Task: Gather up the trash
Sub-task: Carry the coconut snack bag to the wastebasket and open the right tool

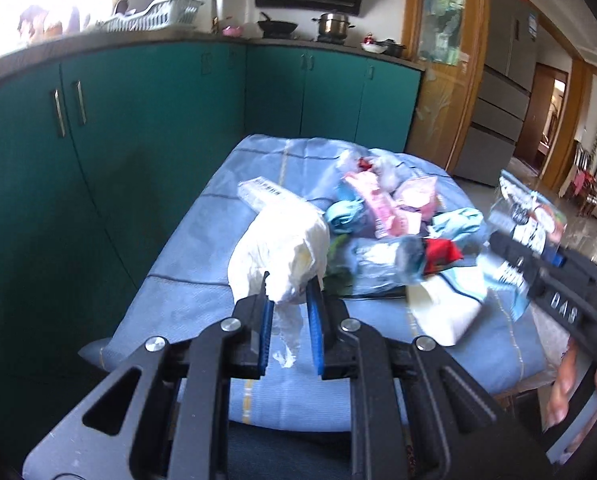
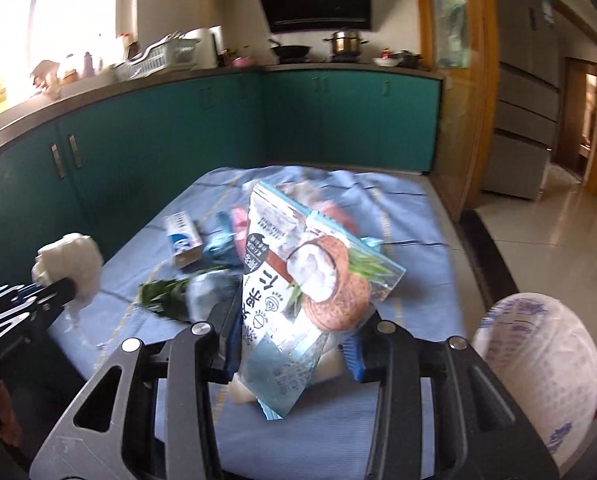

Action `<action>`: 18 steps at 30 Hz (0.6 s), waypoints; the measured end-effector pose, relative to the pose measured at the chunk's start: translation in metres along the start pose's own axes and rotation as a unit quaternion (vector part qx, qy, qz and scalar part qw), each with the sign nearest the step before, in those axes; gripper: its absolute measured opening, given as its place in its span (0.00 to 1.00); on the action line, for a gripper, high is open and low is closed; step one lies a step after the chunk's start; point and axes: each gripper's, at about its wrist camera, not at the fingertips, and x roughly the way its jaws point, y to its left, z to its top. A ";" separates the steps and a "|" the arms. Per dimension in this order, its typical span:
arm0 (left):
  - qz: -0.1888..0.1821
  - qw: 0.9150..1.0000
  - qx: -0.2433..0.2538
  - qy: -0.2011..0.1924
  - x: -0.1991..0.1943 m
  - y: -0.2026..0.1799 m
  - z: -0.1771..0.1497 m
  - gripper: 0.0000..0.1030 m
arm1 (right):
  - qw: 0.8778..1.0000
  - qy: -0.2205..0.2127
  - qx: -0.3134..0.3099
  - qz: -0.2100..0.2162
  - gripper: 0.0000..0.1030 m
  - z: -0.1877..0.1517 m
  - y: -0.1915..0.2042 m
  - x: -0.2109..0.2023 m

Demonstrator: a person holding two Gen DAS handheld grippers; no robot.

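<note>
- The left gripper point(image 1: 292, 286) sits low in the middle of the left wrist view, its blue-padded jaws clenched on a crumpled white wad point(image 1: 278, 252) that rises above the fingertips, with a thin clear scrap hanging down between them.
- In the right wrist view the same wad point(image 2: 68, 266) shows at the left edge, lifted clear of the cloth.
- The right gripper point(image 2: 294, 344) grasps a coconut bag point(image 2: 302, 276), which stands tilted between the jaws in the centre of that view; its lower edge hangs below the fingers.
- From the left wrist view that bag point(image 1: 526, 224) appears at the right edge, held above the table's right side.
- The rest of the trash pile point(image 1: 386, 216) lies on the blue cloth point(image 1: 202, 280) in mid-frame: pink and pale blue wrappers, a red scrap, a clear crumpled packet.
- A small carton point(image 2: 184, 238) lies on the cloth left of the bag, with a green wrapper point(image 2: 164, 294) nearer the camera.
- A white printed sack point(image 2: 538, 368) bulges at the lower right of the right wrist view.
- Teal cabinets point(image 1: 138, 120) run behind the table.
</note>
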 end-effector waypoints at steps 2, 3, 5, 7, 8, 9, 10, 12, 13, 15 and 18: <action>-0.009 1.000 0.009 -0.004 -0.005 -0.012 0.002 0.17 | 1.000 -0.007 0.013 -0.024 0.39 0.000 -0.022 -0.011; -0.013 1.000 0.014 -0.007 -0.008 -0.019 0.003 0.17 | 0.999 -0.010 0.019 -0.035 0.39 0.000 -0.032 -0.014; -0.017 0.999 0.024 -0.013 -0.012 -0.030 0.004 0.17 | 0.997 -0.015 0.032 -0.062 0.39 -0.004 -0.057 -0.027; -0.026 0.999 0.036 -0.021 -0.018 -0.044 0.006 0.17 | 0.995 -0.017 0.042 -0.093 0.39 -0.010 -0.081 -0.039; -0.028 0.999 0.040 -0.025 -0.021 -0.049 0.006 0.17 | 0.993 -0.017 0.046 -0.107 0.39 -0.012 -0.091 -0.043; -0.031 0.998 0.045 -0.030 -0.024 -0.055 0.007 0.17 | 0.992 -0.017 0.048 -0.118 0.39 -0.015 -0.096 -0.045; -0.035 0.998 0.049 -0.035 -0.028 -0.062 0.009 0.17 | 0.989 -0.016 0.053 -0.138 0.39 -0.019 -0.110 -0.050; -0.047 0.996 0.057 -0.041 -0.033 -0.075 0.012 0.17 | 0.985 -0.012 0.057 -0.165 0.39 -0.026 -0.126 -0.056; -0.053 0.996 0.061 -0.045 -0.035 -0.083 0.013 0.17 | 0.982 -0.006 0.060 -0.181 0.39 -0.031 -0.138 -0.059; -0.062 0.994 0.071 -0.049 -0.038 -0.097 0.014 0.17 | 0.977 0.005 0.072 -0.203 0.39 -0.040 -0.156 -0.061; -0.076 0.992 0.086 -0.054 -0.043 -0.117 0.015 0.17 | 0.969 0.029 0.089 -0.230 0.39 -0.056 -0.185 -0.057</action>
